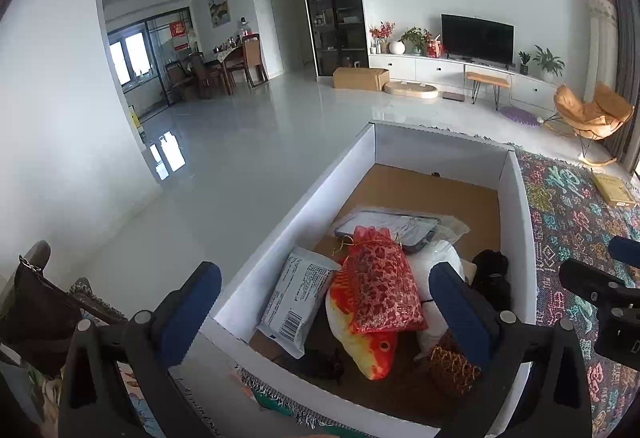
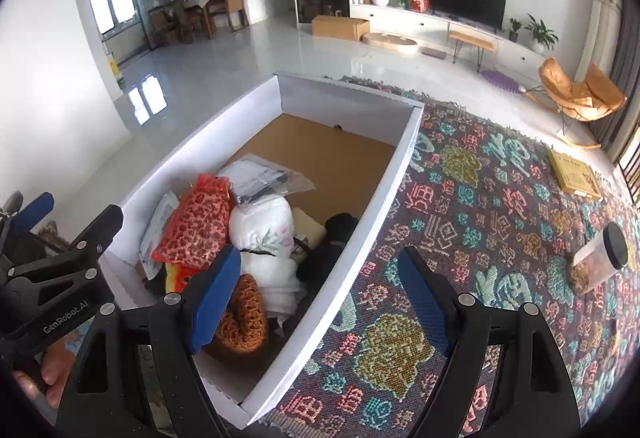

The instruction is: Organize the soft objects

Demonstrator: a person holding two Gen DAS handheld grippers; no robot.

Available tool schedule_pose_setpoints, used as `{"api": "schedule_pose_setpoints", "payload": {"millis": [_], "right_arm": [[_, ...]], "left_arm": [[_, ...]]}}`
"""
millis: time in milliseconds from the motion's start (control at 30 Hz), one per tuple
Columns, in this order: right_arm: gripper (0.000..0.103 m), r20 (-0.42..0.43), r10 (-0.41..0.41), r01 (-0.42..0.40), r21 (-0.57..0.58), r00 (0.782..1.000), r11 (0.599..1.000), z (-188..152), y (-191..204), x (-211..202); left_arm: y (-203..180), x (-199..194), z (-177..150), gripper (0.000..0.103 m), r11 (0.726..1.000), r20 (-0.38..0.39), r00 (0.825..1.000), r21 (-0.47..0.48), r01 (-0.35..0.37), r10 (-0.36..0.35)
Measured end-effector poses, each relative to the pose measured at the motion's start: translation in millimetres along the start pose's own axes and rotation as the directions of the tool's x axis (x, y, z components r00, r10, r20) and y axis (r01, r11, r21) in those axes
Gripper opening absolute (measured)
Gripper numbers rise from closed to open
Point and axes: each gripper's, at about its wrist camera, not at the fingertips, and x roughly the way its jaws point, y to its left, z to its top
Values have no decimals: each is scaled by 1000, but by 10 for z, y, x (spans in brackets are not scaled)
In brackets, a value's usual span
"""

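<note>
A white cardboard box (image 1: 280, 234) stands on a patterned rug (image 2: 480, 197). Inside lie a red and gold mesh pouch (image 1: 380, 286) on an orange fish plush (image 1: 372, 350), a white printed packet (image 1: 296, 302), a white cloth bundle (image 2: 264, 226), a brown mesh pouch (image 2: 244, 318), a black soft item (image 1: 492, 278) and flat plastic sleeves (image 1: 404, 226). My left gripper (image 1: 324, 302) is open and empty above the box's near end. My right gripper (image 2: 320, 298) is open and empty over the box's right wall (image 2: 384, 205).
A clear jar with a black lid (image 2: 600, 258) lies on the rug at right, and a flat yellow box (image 2: 572, 173) beyond it. A brown bag (image 1: 40, 302) sits at far left. White tiled floor (image 1: 240, 141) lies past the box.
</note>
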Motion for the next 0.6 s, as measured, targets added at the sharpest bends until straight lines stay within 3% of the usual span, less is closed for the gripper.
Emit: {"api": "schedule_pose_setpoints", "payload": {"millis": [600], "right_arm": [[83, -45, -40, 39, -40, 998, 998, -8, 136, 155]], "left_arm": [[2, 90, -85, 103, 1000, -18, 1000, 15, -4, 4]]}}
